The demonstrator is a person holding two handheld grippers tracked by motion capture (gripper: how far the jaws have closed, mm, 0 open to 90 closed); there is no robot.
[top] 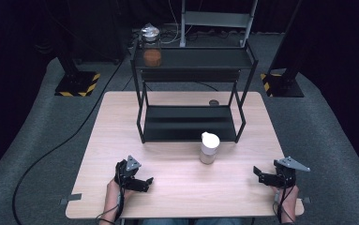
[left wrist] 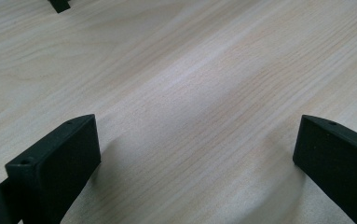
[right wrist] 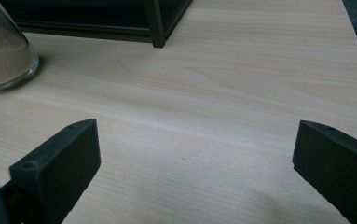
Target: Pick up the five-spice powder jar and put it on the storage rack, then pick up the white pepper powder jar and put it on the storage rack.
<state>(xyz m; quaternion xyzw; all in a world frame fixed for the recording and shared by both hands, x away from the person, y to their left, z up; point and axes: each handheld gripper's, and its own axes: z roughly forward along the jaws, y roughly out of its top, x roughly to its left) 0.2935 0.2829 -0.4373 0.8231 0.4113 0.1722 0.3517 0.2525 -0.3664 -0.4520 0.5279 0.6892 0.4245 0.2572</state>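
Note:
A glass jar (top: 209,148) with a white lid and pale powder stands on the wooden table (top: 111,122), just in front of the black two-tier shelf (top: 191,123). Its base shows at the left edge of the right gripper view, jar (right wrist: 1,56). A second jar (top: 151,46) with a clear lid and orange-brown contents sits at the left end of the shelf's top tier. My left gripper (top: 144,183) rests low at the front left, open, jaws wide over bare wood (left wrist: 197,154). My right gripper (top: 260,174) is at the front right, open and holding nothing (right wrist: 197,158).
A small dark round object (top: 213,102) lies on the table behind the shelf's right rear leg. Black stands with yellow-striped bases (top: 78,83) rise on the grey floor at both sides. A shelf leg (right wrist: 155,23) stands ahead of the right gripper.

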